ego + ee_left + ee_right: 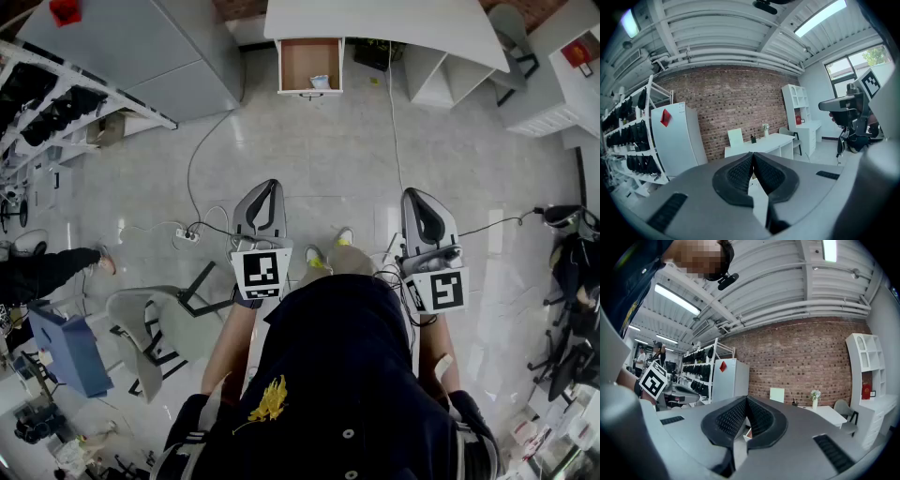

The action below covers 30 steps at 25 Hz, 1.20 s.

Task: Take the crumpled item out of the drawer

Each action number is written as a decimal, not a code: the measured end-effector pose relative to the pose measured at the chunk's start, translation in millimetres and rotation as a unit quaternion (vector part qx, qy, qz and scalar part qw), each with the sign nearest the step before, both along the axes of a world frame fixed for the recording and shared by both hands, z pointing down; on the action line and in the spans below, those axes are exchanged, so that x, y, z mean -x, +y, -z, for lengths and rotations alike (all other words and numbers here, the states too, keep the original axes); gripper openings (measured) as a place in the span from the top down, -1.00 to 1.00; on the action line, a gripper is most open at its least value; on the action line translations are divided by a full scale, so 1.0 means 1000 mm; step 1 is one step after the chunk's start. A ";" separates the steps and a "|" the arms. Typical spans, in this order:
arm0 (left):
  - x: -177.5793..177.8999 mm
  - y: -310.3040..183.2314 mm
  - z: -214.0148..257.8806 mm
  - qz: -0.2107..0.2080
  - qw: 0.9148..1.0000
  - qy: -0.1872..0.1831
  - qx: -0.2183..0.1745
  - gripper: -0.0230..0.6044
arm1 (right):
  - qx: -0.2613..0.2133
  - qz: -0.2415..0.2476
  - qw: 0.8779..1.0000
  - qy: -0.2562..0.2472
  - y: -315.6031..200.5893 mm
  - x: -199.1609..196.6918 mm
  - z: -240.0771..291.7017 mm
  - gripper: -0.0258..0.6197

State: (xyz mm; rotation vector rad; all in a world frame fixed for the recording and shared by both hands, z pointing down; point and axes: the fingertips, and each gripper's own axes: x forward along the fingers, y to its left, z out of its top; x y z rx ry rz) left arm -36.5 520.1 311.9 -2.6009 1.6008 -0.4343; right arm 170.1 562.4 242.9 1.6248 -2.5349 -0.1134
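There were two grippers, held side by side in the middle of the frame, well apart from the one open drawer [309,62] at the top centre, which stuck out from under the white tabletop [375,21]. One crumpled item [320,82] lay in the lower right of the drawer. It was a small whitish lump with a touch of blue, too small to make out further. The left gripper [270,187] had its fingers [738,174] pressed together on nothing. The right gripper [415,195] also had its fingers [730,420] fully together and empty.
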 end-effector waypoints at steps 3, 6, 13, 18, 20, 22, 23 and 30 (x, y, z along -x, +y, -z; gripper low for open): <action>0.021 0.017 -0.003 -0.002 1.000 -0.004 0.001 0.87 | -0.001 -0.003 1.000 0.002 0.018 0.021 0.002 0.84; 0.033 0.030 -0.003 -0.003 1.000 -0.001 -0.001 0.87 | 0.000 -0.010 1.000 0.004 0.032 0.031 0.002 0.84; 0.051 0.050 -0.001 0.000 1.000 0.001 -0.003 0.87 | 0.001 -0.025 1.000 -0.008 0.046 0.041 0.002 0.84; 0.059 0.051 0.001 0.008 1.000 0.001 -0.005 0.87 | -0.005 -0.023 1.000 0.001 0.044 0.044 0.006 0.78; 0.060 0.050 0.002 0.010 1.000 0.002 -0.005 0.87 | -0.005 -0.027 1.000 0.001 0.042 0.042 0.007 0.61; 0.060 0.049 0.002 0.011 1.000 0.002 -0.005 0.87 | -0.005 -0.030 1.000 0.000 0.040 0.040 0.007 0.48; 0.059 0.048 0.001 0.011 1.000 0.002 -0.004 0.87 | -0.004 -0.032 0.999 0.000 0.038 0.037 0.006 0.46; 0.035 0.022 -0.008 0.021 1.000 -0.012 0.013 0.87 | 0.013 -0.026 0.999 -0.031 -0.006 0.004 -0.003 -0.26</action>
